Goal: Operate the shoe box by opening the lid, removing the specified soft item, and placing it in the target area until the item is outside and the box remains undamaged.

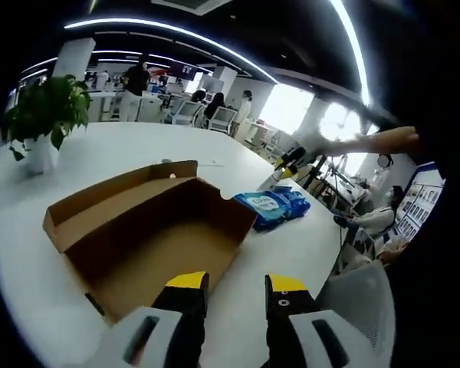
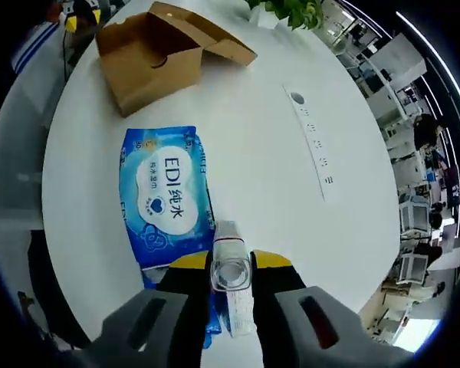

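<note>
The blue wipes pack lies on the white table, out of the open, empty shoe box. Right gripper pinches something clear, maybe the pack's edge. Left gripper is apart, holding nothing. Nearly done.

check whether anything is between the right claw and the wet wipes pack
Yes: a clear plastic item is gripped between the jaws of the right claw, over the near end of the blue wet wipes pack. Otherwise the pack lies uncovered on the white table, apart from the cardboard box.
</note>
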{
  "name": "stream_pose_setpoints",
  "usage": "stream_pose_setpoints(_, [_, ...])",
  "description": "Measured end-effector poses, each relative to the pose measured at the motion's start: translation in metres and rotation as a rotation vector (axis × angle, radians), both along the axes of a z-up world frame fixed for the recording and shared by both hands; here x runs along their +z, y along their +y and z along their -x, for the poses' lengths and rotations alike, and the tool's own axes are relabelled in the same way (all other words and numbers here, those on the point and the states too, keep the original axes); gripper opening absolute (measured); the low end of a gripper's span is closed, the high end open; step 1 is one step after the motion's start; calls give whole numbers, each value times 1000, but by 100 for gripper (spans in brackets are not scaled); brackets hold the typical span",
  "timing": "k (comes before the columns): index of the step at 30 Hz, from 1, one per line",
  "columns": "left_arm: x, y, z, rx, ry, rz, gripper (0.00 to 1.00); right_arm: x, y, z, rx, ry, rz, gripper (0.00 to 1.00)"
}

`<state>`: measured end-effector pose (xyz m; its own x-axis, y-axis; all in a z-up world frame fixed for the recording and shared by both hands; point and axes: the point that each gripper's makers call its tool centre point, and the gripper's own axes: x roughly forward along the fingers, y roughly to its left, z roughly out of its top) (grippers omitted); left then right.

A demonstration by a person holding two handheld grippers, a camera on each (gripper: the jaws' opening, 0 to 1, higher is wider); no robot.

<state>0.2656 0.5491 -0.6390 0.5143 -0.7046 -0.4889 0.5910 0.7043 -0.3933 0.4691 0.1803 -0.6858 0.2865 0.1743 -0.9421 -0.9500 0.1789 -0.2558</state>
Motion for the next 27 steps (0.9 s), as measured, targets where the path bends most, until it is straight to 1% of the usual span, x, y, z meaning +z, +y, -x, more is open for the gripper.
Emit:
stream_pose_setpoints(9, [0,-1,-3,0,2,-4,29,-7,-3,-5,4,31,11,17])
stream_pose_setpoints(11, [0,-2,-4,0,2,-2,29,-8,-2,-3,21,39,20,17])
stream_pose_setpoints(14, [-1,-3,-5,-4,0,-5,29,-8,-2,-4,81,43,64,17])
stream_pose_setpoints(16, [-1,-5,-5,-8,0,-5,29,-7,0,-7,85,42,67,17])
stream_pose_setpoints(21, [-1,-8,-6,-12,0,-3,29,-9,3,-10,99,67,82,17])
stream_pose_setpoints(27, [-2,-6,-5,-16,1,-7,29,-10,5,-14,106,96,93,18])
